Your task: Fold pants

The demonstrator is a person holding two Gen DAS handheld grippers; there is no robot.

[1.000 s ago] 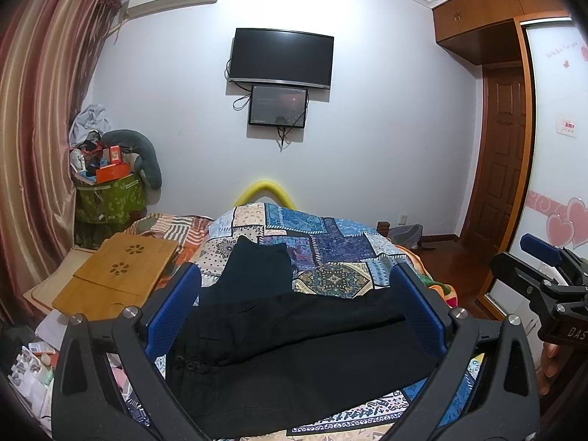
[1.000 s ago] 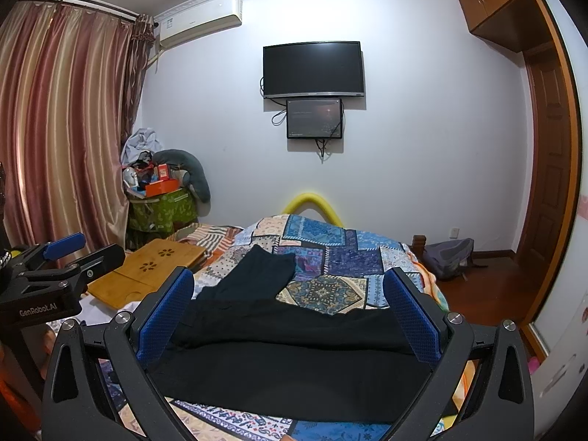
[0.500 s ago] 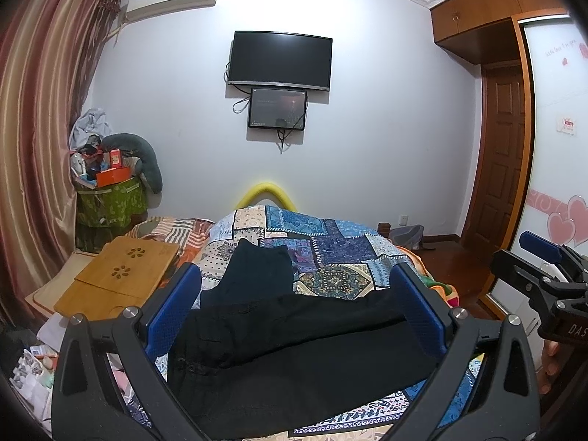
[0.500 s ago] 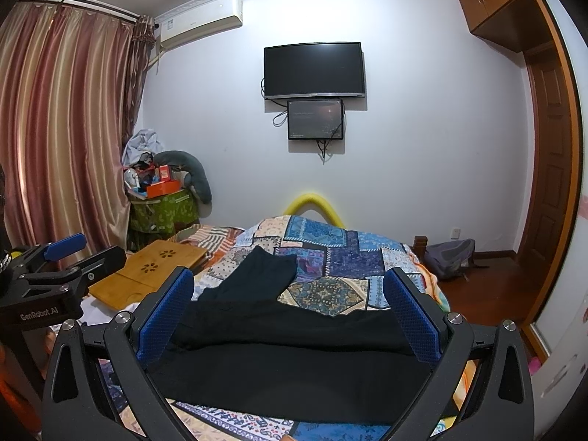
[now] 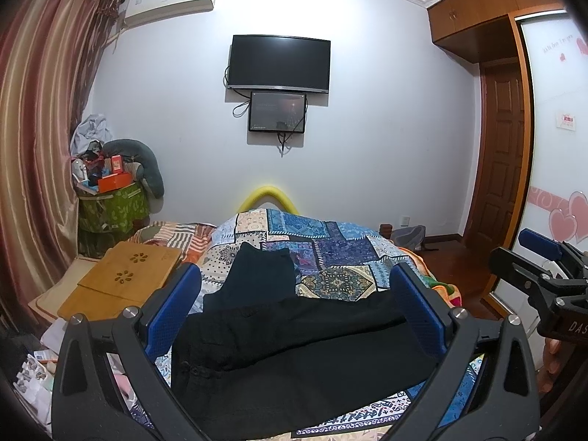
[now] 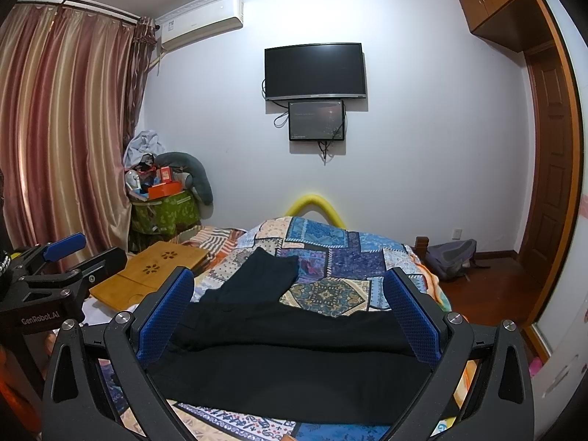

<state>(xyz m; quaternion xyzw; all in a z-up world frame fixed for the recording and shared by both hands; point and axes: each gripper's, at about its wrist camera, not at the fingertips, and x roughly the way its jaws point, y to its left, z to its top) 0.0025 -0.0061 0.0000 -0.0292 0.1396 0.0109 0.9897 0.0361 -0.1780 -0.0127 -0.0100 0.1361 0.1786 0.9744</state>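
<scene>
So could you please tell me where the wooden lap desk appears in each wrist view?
Left wrist view: wooden lap desk lies at the lower left, beside the bed.
Right wrist view: wooden lap desk sits left of centre, further in.
Shared landmark: the wall television.

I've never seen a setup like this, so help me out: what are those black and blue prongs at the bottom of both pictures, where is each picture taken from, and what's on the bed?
Each picture comes from a wide-angle camera mounted on a hand-held gripper, looking forward between its two blue-padded fingers. A person holds one in each hand; there is no robot arm. In the left camera's picture you see the left gripper, and the other tool at the right edge. In the right camera's picture you see the right gripper, and the other tool at the left edge. Both are open and hold nothing. Black pants lie spread on a patchwork quilt covering the bed, one leg pointing toward the far wall. A wooden lap tray sits to the left.
</scene>
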